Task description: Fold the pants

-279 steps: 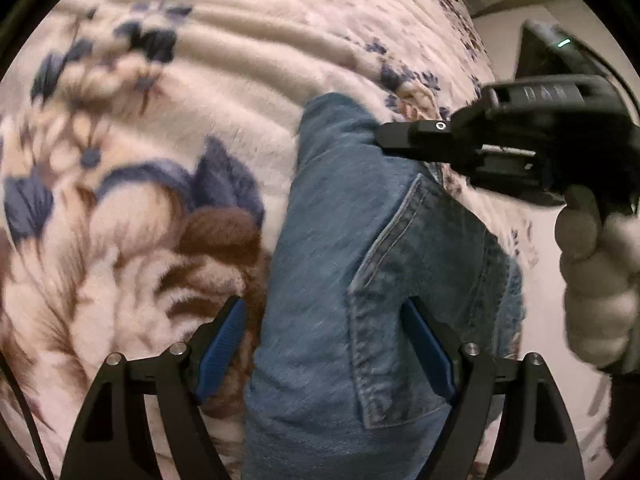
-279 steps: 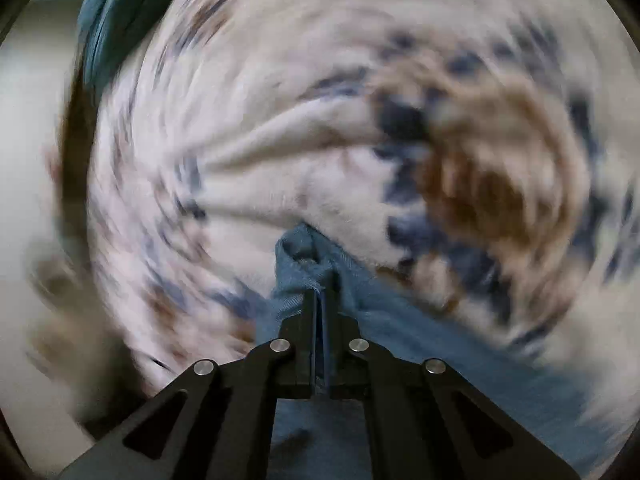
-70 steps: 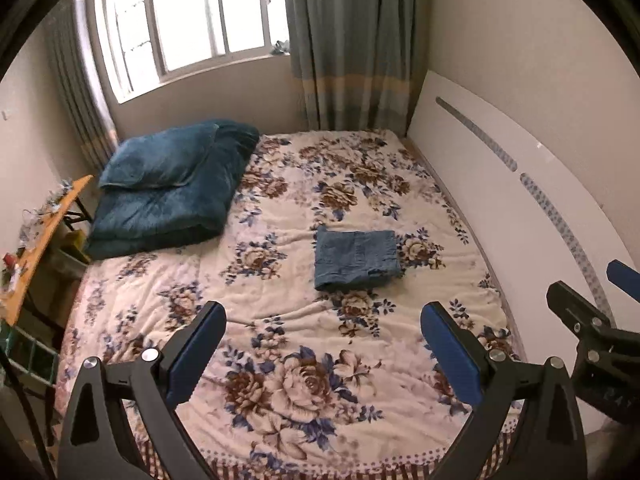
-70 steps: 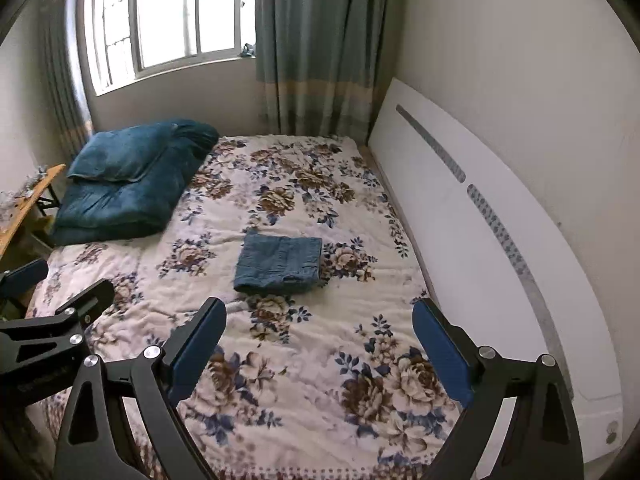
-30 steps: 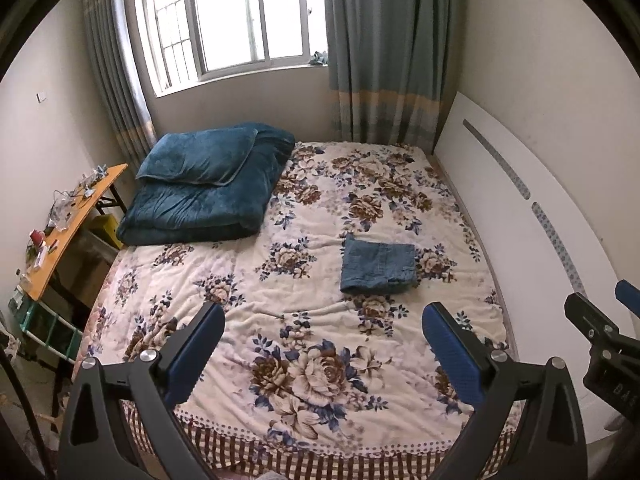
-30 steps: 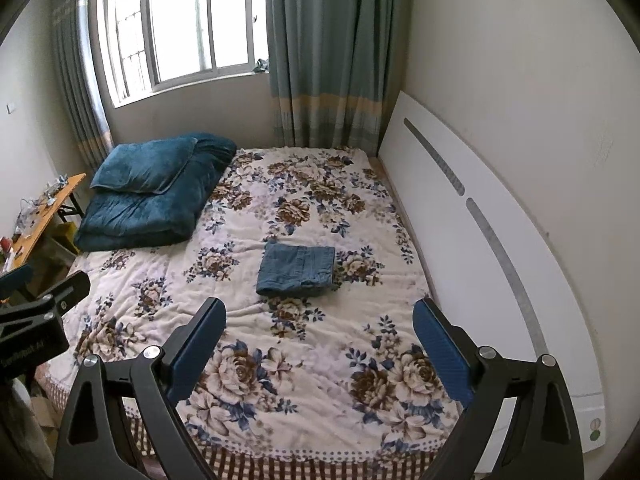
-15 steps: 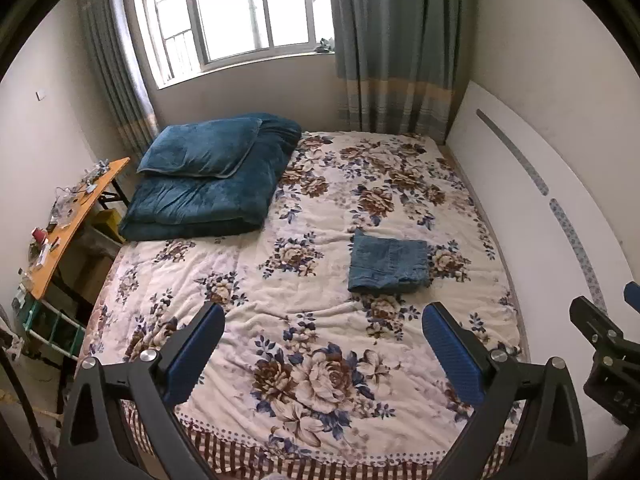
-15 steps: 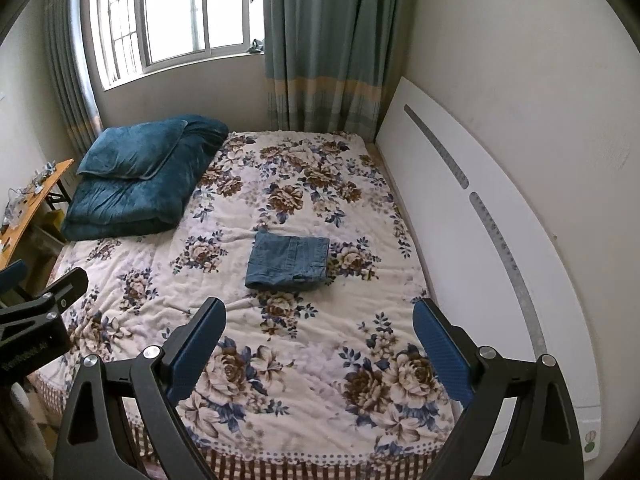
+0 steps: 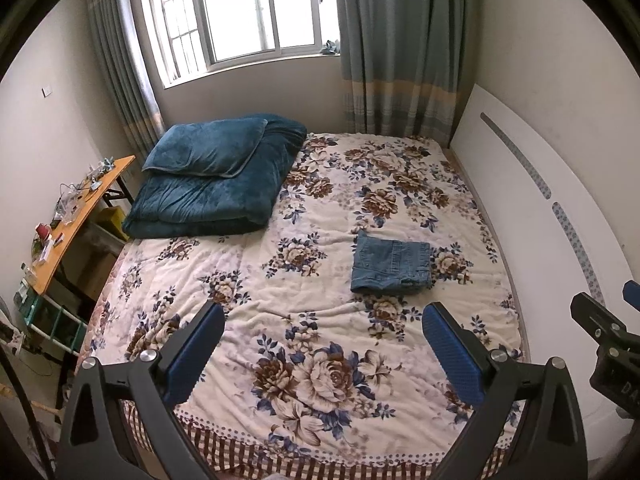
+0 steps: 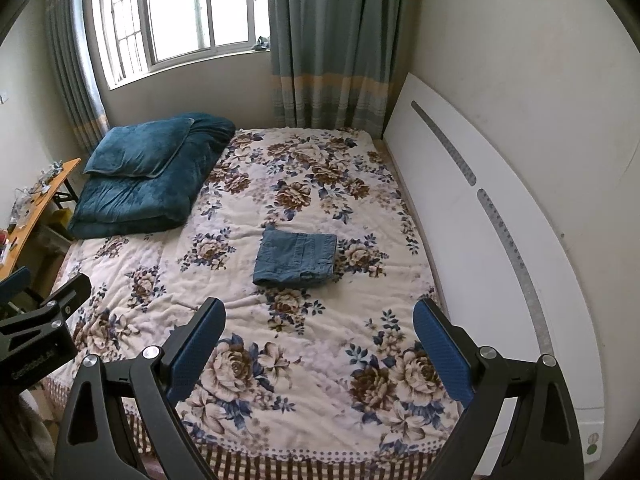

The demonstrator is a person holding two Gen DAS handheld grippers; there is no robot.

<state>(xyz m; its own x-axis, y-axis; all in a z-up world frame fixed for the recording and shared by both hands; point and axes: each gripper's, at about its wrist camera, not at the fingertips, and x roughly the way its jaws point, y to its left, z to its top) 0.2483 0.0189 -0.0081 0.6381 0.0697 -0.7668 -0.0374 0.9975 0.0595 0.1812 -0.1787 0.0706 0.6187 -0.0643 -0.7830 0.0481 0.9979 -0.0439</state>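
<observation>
In the left wrist view, the left gripper (image 9: pixel 320 344) has its jaws spread wide and holds nothing; its blue pads (image 9: pixel 452 354) frame the near part of the floral bedspread (image 9: pixel 280 280). The folded jeans (image 9: pixel 391 267) lie flat on this bedspread as a compact rectangle, well beyond the jaws and a little to the right of the middle line between them, touched by neither finger. A folded dark teal duvet (image 9: pixel 212 188) with a pillow on top sits at the far left corner of the bed, well apart from the jeans. At the right edge a part of the right gripper (image 9: pixel 604 336) shows. In the right wrist view, the right gripper (image 10: pixel 318 342) is also wide open and empty. The folded jeans (image 10: pixel 296 258) lie far ahead of it, slightly left of the centre of the gap, near the white headboard (image 10: pixel 480 240) side. The left gripper (image 10: pixel 40 320) shows at the left edge.
</observation>
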